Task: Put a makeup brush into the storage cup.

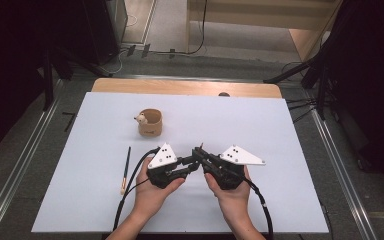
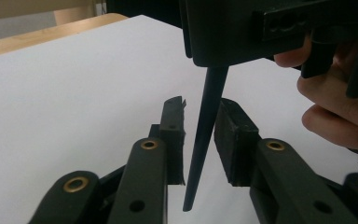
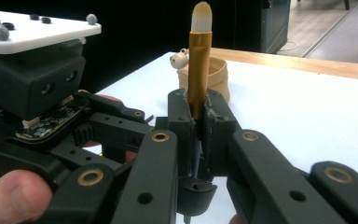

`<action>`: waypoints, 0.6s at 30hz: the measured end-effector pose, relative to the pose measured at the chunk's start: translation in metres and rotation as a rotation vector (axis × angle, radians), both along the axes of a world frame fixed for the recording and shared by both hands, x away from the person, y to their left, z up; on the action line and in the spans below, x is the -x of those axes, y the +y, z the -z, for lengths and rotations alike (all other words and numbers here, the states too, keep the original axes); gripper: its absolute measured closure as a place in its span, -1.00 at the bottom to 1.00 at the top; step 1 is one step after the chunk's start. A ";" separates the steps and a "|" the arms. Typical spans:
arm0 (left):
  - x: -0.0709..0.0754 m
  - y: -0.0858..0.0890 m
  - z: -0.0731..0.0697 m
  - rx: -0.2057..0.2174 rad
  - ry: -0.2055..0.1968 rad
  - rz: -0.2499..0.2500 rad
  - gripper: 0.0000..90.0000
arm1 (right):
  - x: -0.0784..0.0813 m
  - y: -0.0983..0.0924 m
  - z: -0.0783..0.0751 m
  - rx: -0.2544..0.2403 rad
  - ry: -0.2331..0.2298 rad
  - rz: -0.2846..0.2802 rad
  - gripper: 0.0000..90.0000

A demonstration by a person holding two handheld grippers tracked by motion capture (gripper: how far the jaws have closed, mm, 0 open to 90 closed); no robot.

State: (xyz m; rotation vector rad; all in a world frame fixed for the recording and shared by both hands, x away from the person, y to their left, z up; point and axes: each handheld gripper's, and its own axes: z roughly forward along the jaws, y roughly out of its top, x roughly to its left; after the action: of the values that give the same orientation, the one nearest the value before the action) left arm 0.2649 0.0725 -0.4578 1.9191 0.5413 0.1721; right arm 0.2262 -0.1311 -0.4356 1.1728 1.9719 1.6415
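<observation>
Right gripper view puts its own jaws nearest, pinching a brush [image 3: 199,70] on the gold ferrule so it stands upright, pale bristles on top and the dark handle running down between the pads and out below. Just beyond, to the left of that view, sits the left gripper [image 3: 121,122], held in a hand whose thumb shows at the bottom corner. Left gripper view shows its two jaws spread, one on each side of the tapered black handle [image 2: 205,140], neither pad touching it, while the right gripper's body hangs above. From the high view the right gripper [image 1: 203,154] and left gripper [image 1: 192,164] meet nose to nose near the table's front, over the white mat [image 1: 280,150]. The step in hand looks like a handover of the brush from right to left. To do it well, I would centre the handle between the left pads, close them squarely on the shaft rather than its thin tip, and let the right jaws open only once the left grip is firm, keeping the brush upright so it does not swing. Farther left on the mat lies a second brush [image 1: 126,169], untouched, and beyond stands a tan cup [image 1: 151,123] with a small figure on its rim, a likely place for both.
</observation>
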 end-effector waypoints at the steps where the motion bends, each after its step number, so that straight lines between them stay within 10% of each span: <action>1: 0.000 0.000 0.000 -0.002 0.001 0.002 0.66 | 0.000 0.000 0.000 0.002 -0.002 -0.001 0.89; 6: 0.002 -0.002 -0.001 -0.024 -0.012 0.027 0.86 | 0.000 0.001 0.001 0.013 -0.019 -0.006 0.86; 7: 0.001 -0.002 -0.002 -0.024 -0.009 0.027 0.87 | 0.001 0.002 0.001 0.015 -0.058 0.011 0.19; 11: -0.003 0.004 -0.004 -0.001 0.018 0.007 0.87 | 0.001 -0.004 -0.004 0.009 -0.041 0.040 -0.59; 18: -0.014 0.016 -0.009 0.004 0.008 -0.039 0.87 | 0.007 -0.049 -0.003 0.008 -0.106 0.030 -0.96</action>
State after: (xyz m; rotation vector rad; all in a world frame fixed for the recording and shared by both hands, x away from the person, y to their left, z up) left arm 0.2787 0.0888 -0.4487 1.9067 0.5839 0.1885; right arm 0.2190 -0.1798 -0.4322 1.0843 1.8854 1.6440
